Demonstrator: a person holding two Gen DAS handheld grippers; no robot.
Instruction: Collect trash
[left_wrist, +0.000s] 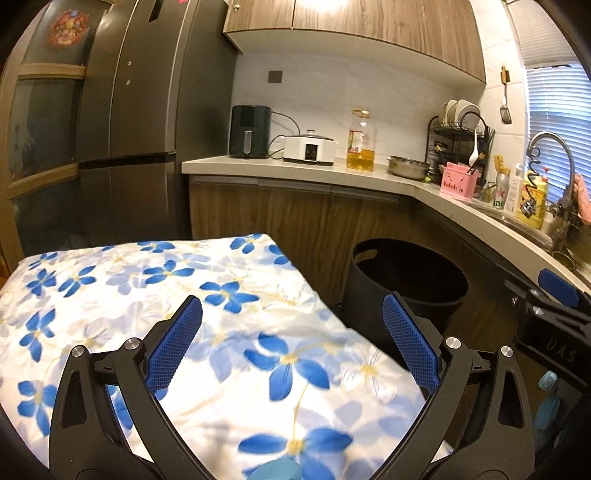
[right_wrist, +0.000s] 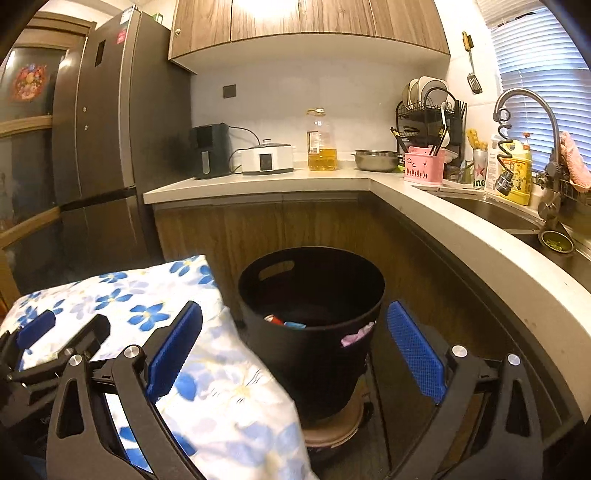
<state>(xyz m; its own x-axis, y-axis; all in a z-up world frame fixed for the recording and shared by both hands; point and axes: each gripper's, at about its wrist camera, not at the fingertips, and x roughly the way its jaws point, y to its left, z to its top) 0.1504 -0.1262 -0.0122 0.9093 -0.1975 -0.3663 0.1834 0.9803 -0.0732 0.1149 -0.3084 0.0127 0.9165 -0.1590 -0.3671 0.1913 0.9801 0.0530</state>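
A black round bin (right_wrist: 314, 295) stands on the floor beside the table, with a handle slot in its wall. Bits of trash (right_wrist: 284, 322) lie inside it, red, blue and pink. It also shows in the left wrist view (left_wrist: 406, 280), where its inside looks dark. My left gripper (left_wrist: 291, 332) is open and empty above the table covered by a white cloth with blue flowers (left_wrist: 166, 295). My right gripper (right_wrist: 295, 332) is open and empty, held in front of the bin. No loose trash shows on the cloth.
A kitchen counter (right_wrist: 258, 184) wraps round the back and right, with an air fryer (right_wrist: 210, 151), cooker, oil bottle (right_wrist: 321, 144), steel bowl, dish rack and sink (right_wrist: 491, 214). A tall dark fridge (right_wrist: 103, 140) stands at the left. The bin sits on a low round base (right_wrist: 332, 428).
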